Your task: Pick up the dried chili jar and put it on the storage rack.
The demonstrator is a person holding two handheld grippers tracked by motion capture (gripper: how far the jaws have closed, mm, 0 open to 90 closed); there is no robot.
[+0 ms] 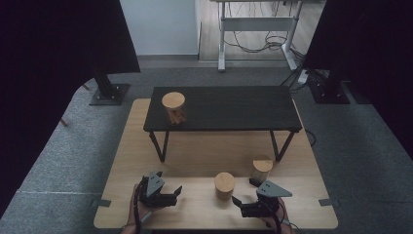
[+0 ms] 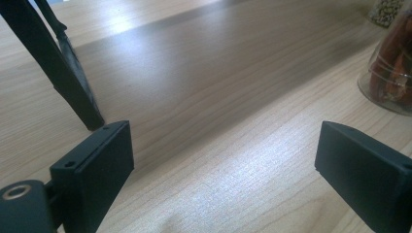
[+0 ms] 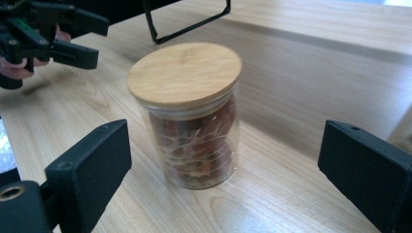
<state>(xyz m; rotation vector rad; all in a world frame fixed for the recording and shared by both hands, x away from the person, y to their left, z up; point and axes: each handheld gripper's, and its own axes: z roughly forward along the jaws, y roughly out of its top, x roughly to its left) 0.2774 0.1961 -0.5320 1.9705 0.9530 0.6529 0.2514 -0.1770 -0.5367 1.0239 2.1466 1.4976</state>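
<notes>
Light wooden table [image 1: 146, 146] — two lidded jars [image 1: 225, 185], black bench [image 1: 224, 108].

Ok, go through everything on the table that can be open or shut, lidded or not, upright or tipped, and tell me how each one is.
Left gripper: open, holding nothing.
Right gripper: open, fingers apart either side of the near jar, not touching it.
Near jar: upright, wooden lid on.
Jar by the shelf leg: upright, lid on.
Jar on the black shelf: upright, lid on.

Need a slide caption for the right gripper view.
Open right gripper faces a wooden-lidded glass jar on the table.
</notes>
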